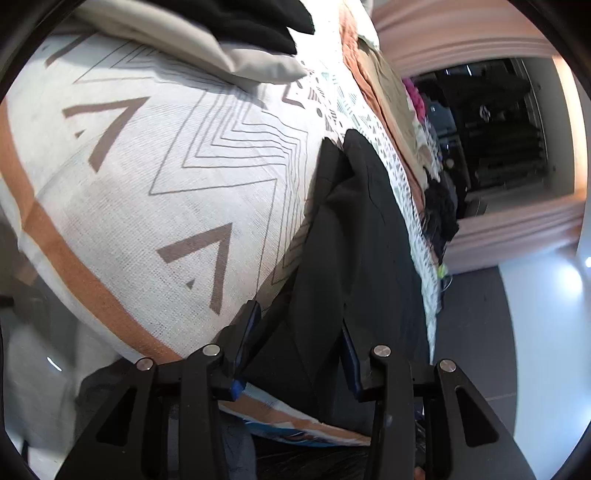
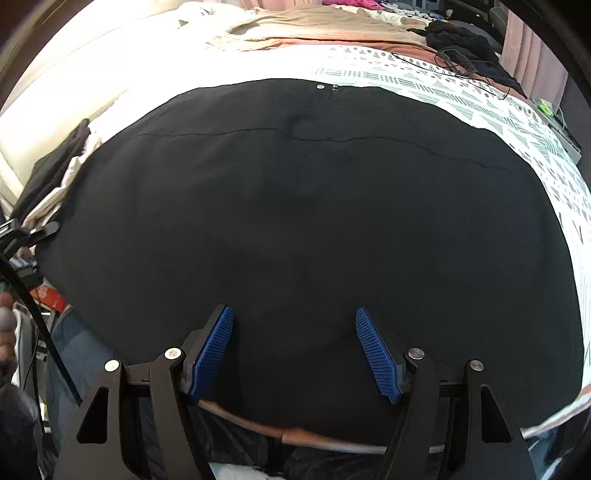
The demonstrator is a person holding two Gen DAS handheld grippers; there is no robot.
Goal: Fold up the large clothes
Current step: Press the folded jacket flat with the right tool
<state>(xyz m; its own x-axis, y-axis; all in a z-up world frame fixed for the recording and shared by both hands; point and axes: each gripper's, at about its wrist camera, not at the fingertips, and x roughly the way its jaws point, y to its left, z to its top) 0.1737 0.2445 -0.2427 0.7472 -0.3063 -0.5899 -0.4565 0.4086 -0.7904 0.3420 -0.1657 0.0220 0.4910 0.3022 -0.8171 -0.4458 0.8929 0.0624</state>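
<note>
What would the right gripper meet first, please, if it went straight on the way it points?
Most likely the black fabric garment spread on the patterned bedsheet: it fills the view ahead of the right gripper, whose jaws stand open above it.

A bedroom in a home, with laundry out on the bed.

A bed (image 2: 532,122) fills both views, spread with a white sheet (image 1: 155,192) printed in chevrons and triangles with an orange band. Clothes lie on it: a black garment (image 2: 295,229) at the centre, a tan one (image 2: 317,29) at 12 o'clock, a dark heap (image 2: 465,40) at 1 o'clock. In the left wrist view, at 3 o'clock, a pink-framed opening (image 1: 476,40) shows a dark closet (image 1: 491,122) with more clothing, and grey floor tiles (image 1: 476,332) lie beside the bed.
</note>
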